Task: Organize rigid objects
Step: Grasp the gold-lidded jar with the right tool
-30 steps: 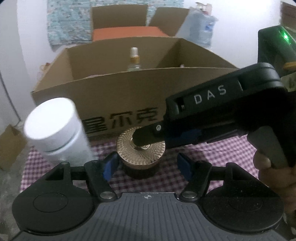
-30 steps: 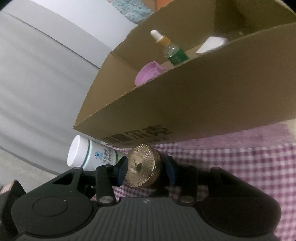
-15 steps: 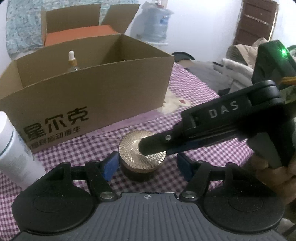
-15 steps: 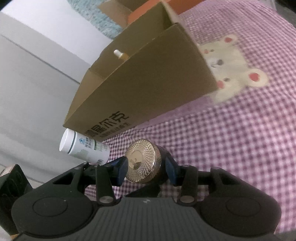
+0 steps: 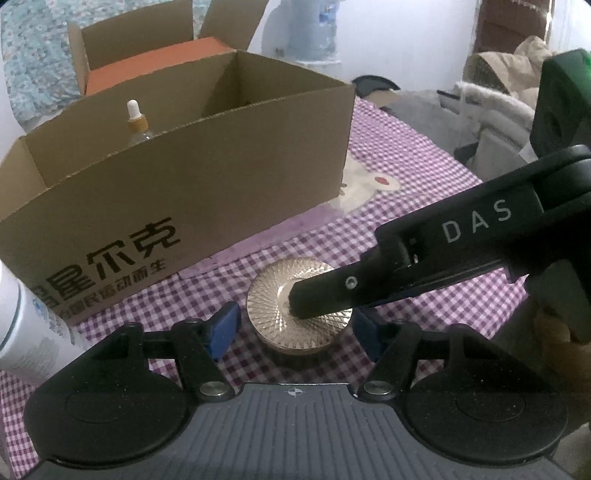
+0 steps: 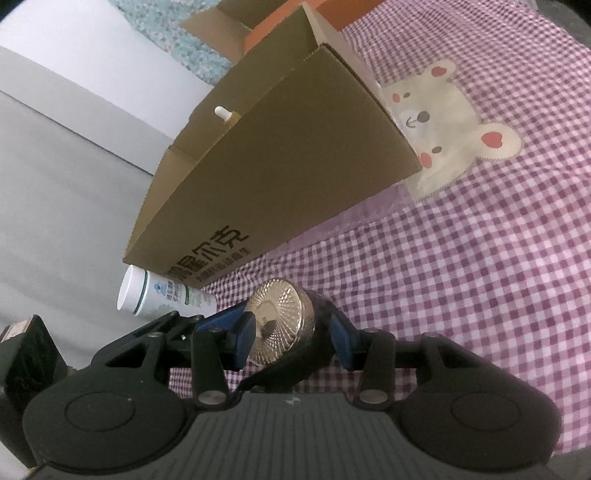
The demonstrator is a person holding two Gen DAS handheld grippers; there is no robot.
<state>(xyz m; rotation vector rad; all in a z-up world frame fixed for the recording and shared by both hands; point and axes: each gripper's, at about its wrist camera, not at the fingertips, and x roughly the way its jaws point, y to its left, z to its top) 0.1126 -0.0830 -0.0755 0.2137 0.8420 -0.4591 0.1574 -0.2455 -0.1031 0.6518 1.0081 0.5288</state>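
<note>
Gold-lidded jar (image 6: 280,325) clamped in right tongs (image 6: 288,332); left tongs (image 5: 295,328) straddle it, closing, untouching.

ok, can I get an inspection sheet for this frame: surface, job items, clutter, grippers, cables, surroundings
Surface: purple checked tablecloth with a bear print.
Job's things: gold-lidded jar; open cardboard box with a dropper bottle upright inside; white bottle outside the box by its printed front.
Clutter: nothing seen.
Grippers: right gripper shut on the jar, one finger across the lid. Left gripper open, jaws have just been closing, jar between them, pads not pressing.
Cables: nothing seen.
Surroundings: second box with orange contents behind, water jug, heaped fabric at the right.
</note>
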